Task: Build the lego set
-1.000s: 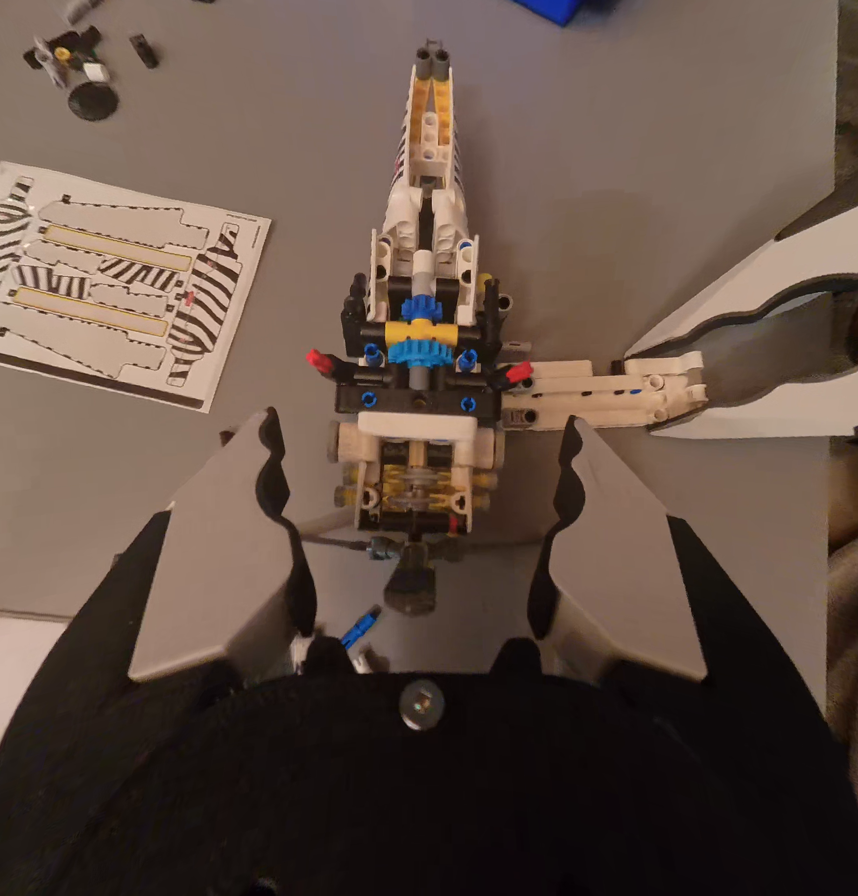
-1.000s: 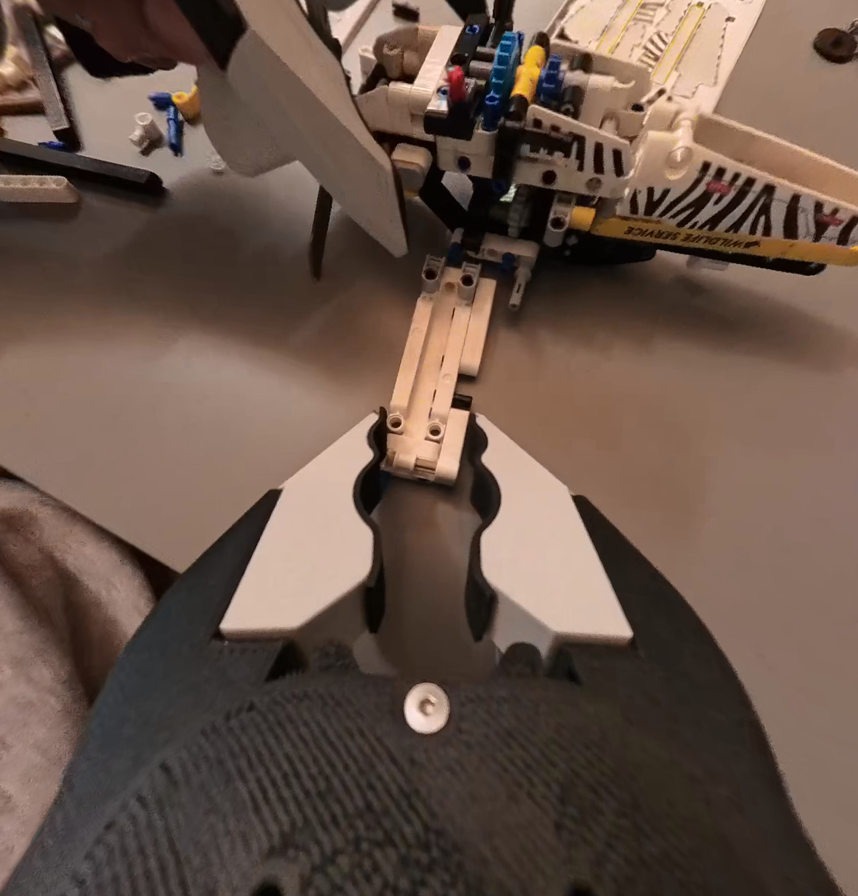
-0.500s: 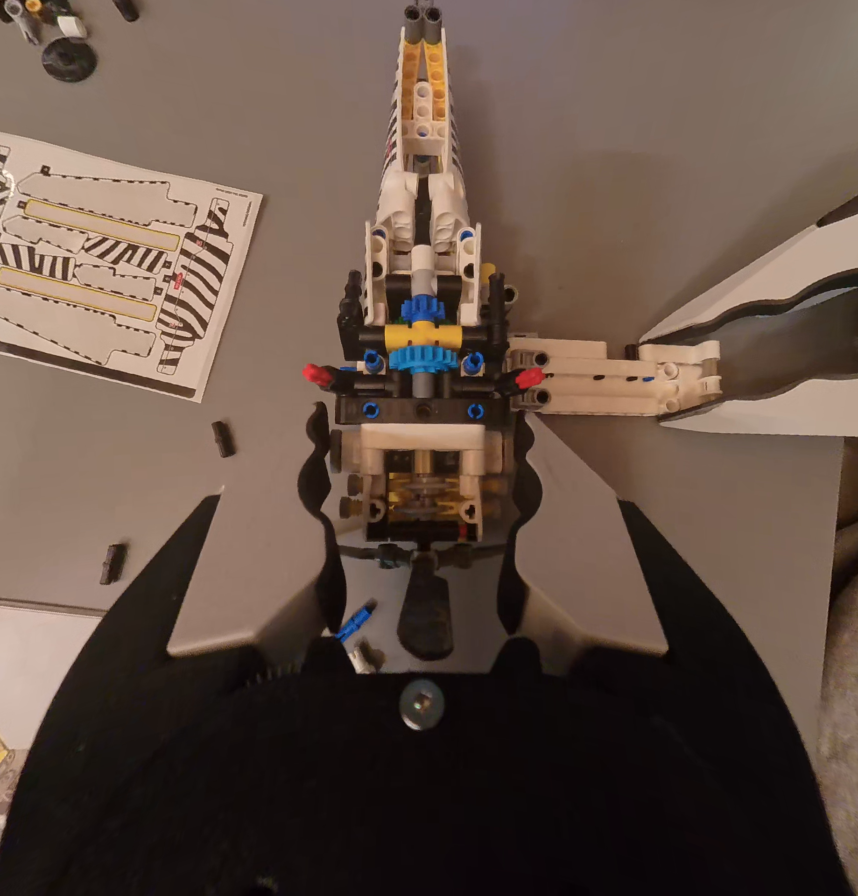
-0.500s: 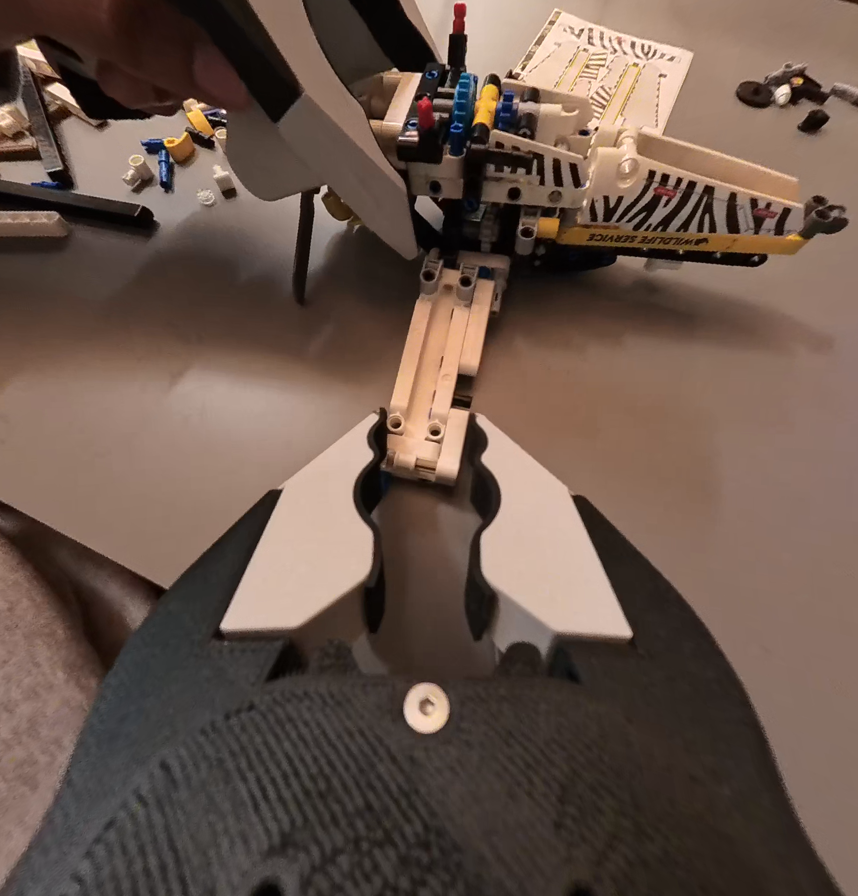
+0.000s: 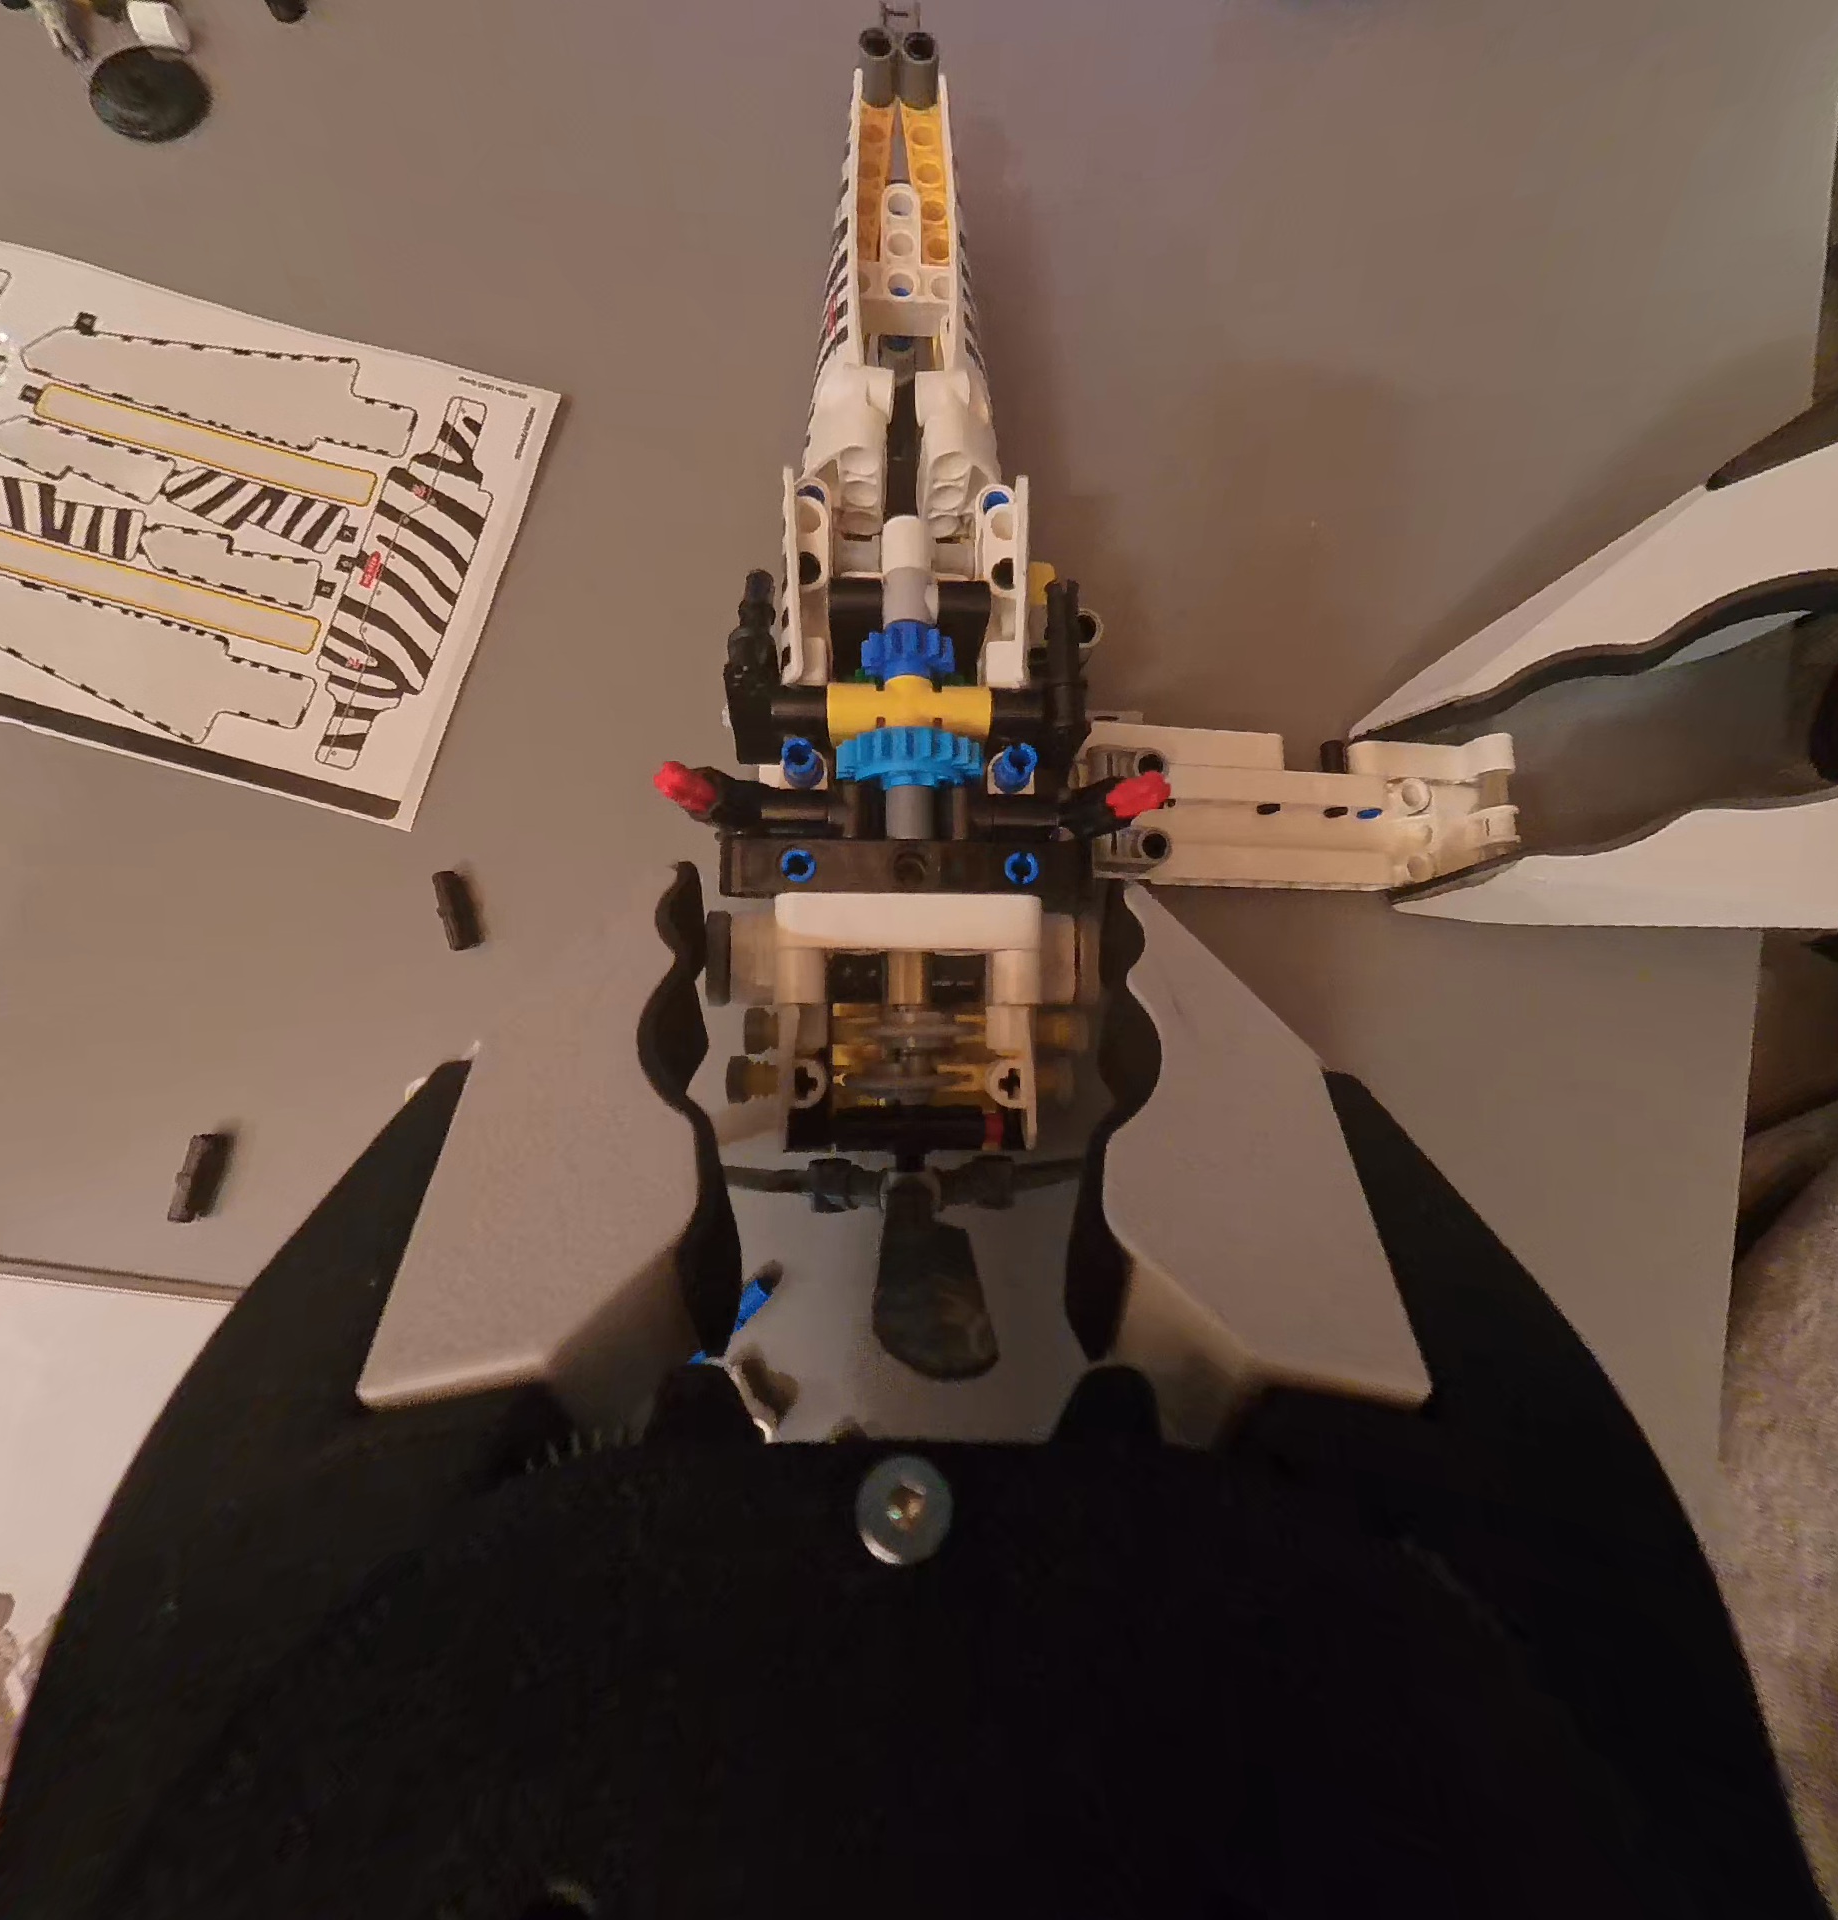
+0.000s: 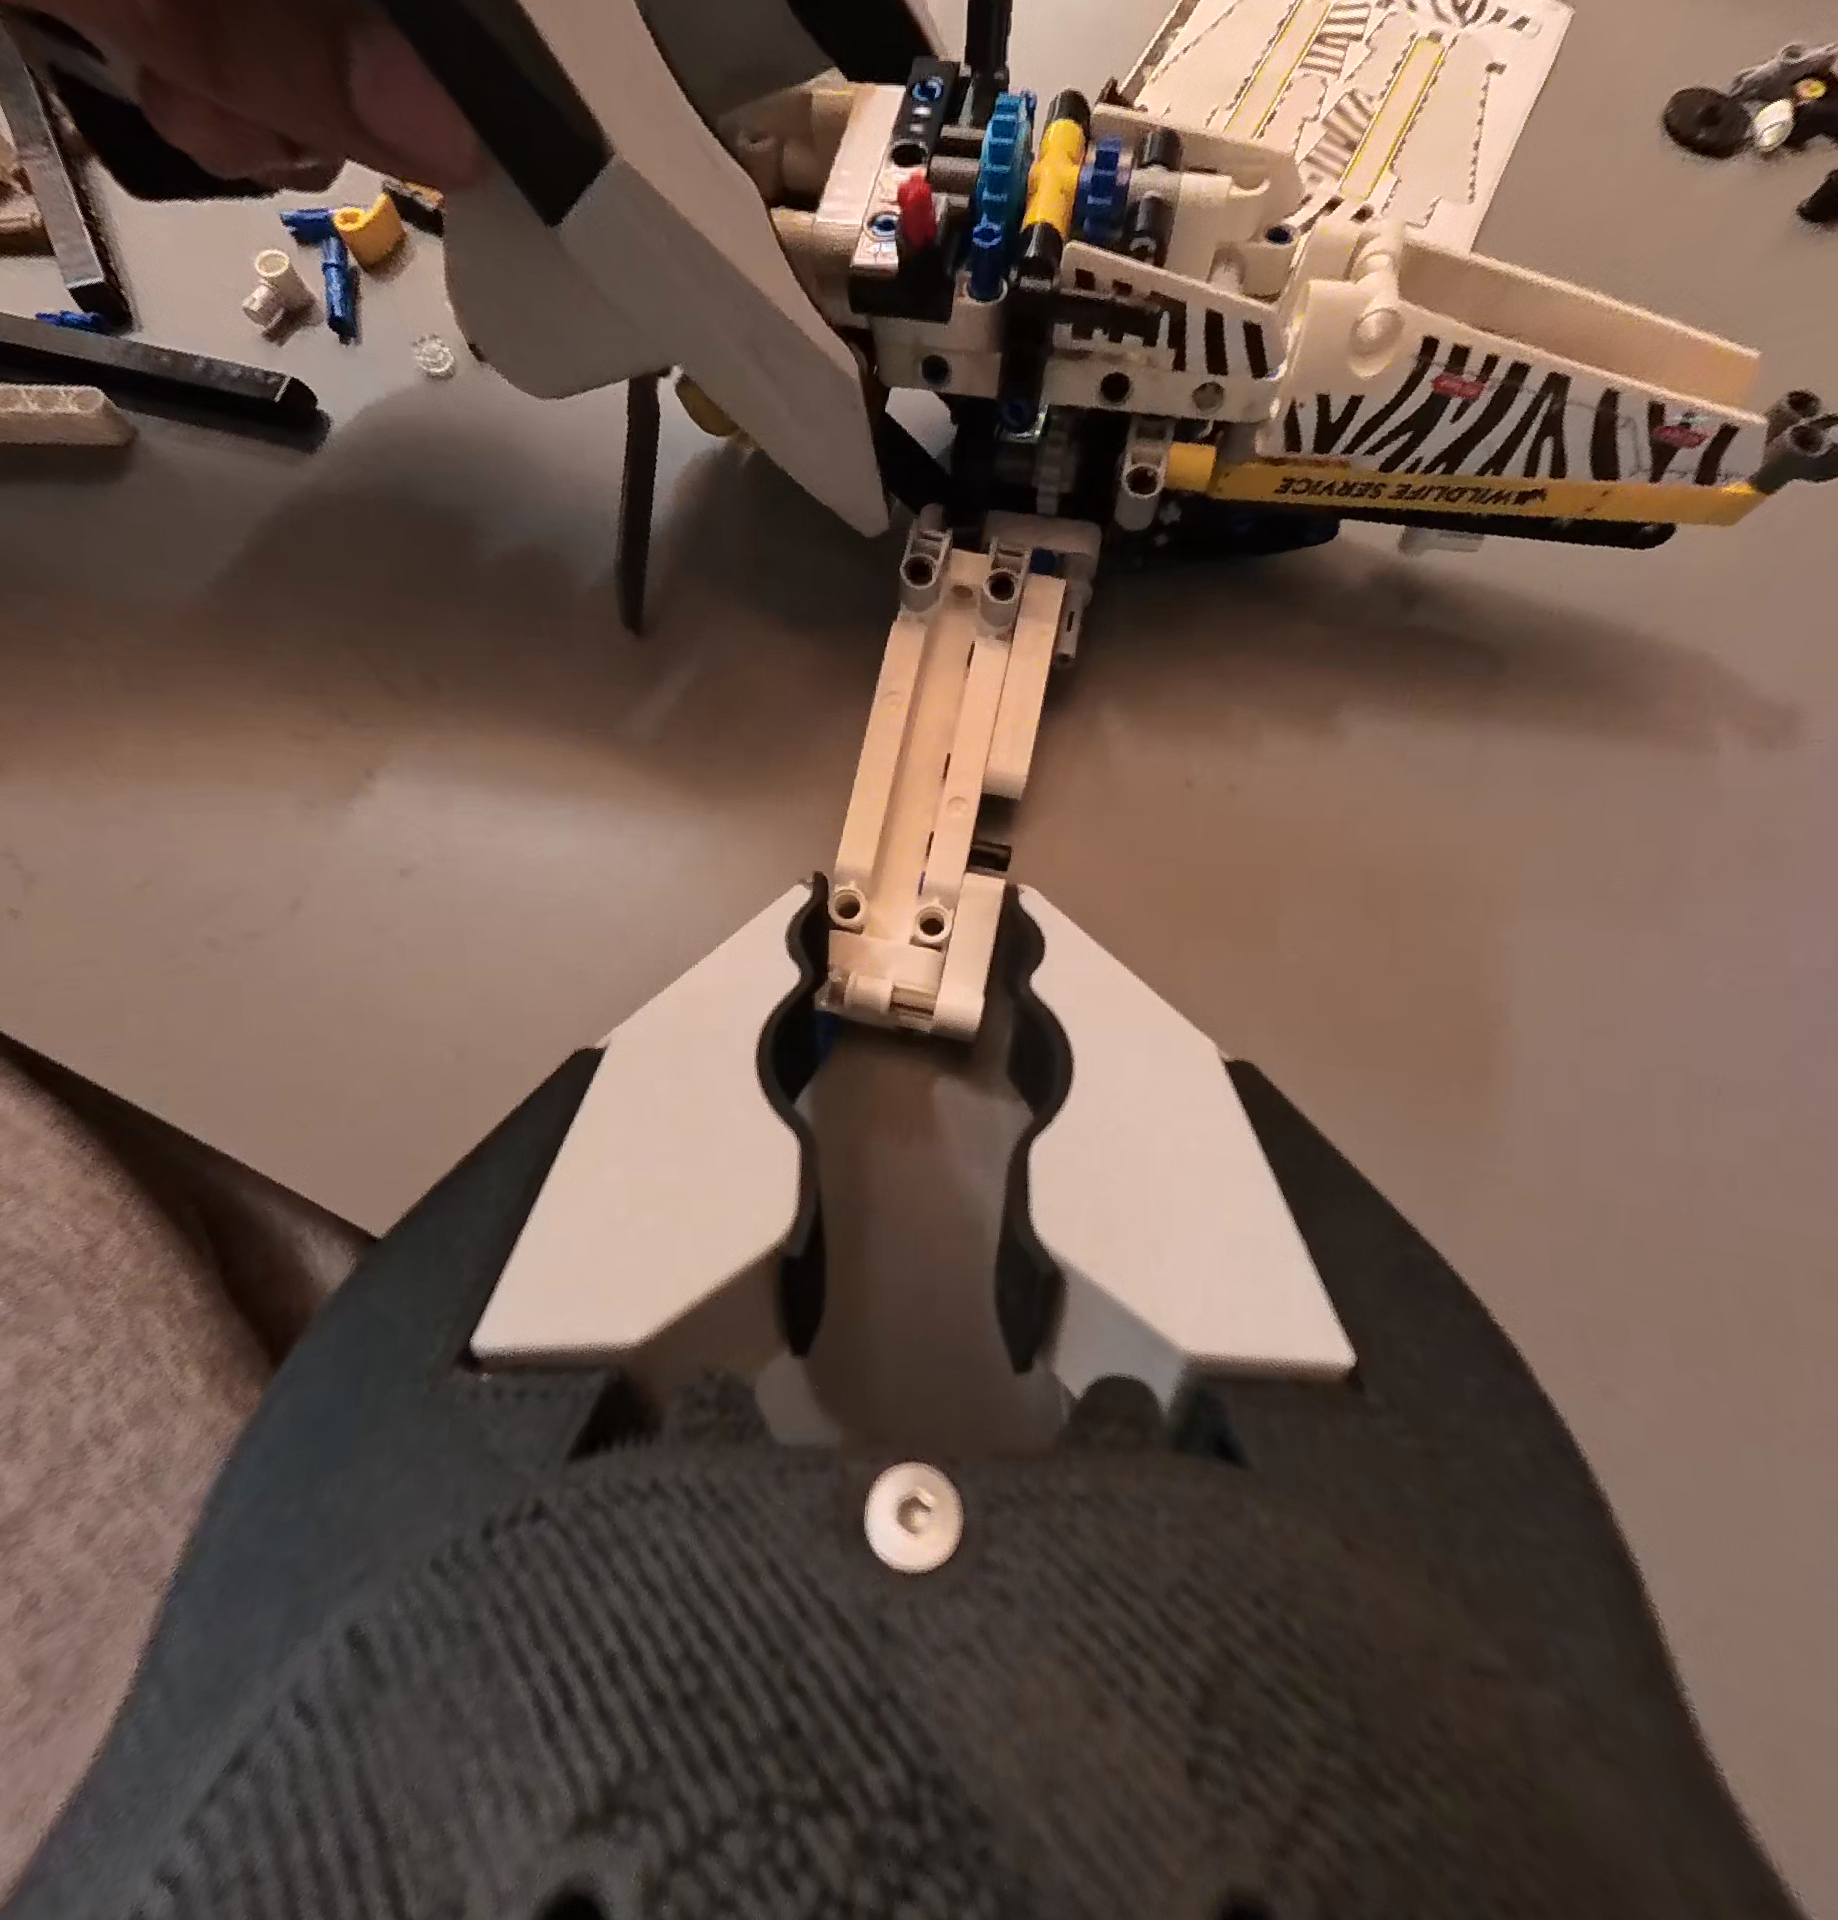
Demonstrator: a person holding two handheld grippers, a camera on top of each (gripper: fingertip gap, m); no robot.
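Note:
The lego model [image 5: 899, 727], a white body with zebra stripes, blue gears and a yellow-striped tail, lies on the grey table. My left gripper [image 5: 899, 935] is shut on the model's near end, one finger on each side. My right gripper [image 6: 910, 914] is shut on the end of a white beam assembly [image 6: 946, 727] whose far end meets the model's [image 6: 1102, 312] side, low down. In the left wrist view the right gripper [image 5: 1517, 810] holds the assembly [image 5: 1258, 800] from the right. In the right wrist view the left gripper [image 6: 686, 260] covers the model's left end.
A sticker sheet [image 5: 219, 520] lies left of the model, also in the right wrist view [image 6: 1341, 94]. Black pins [image 5: 456, 909] lie near my left finger. Loose small parts [image 6: 323, 260] and black and tan beams [image 6: 136, 364] lie at the left. The table edge [image 5: 1788, 1039] runs close on the right.
My left gripper has gone from wide open to shut on the model's near end. My right gripper has kept its hold on the white assembly at the model's side.

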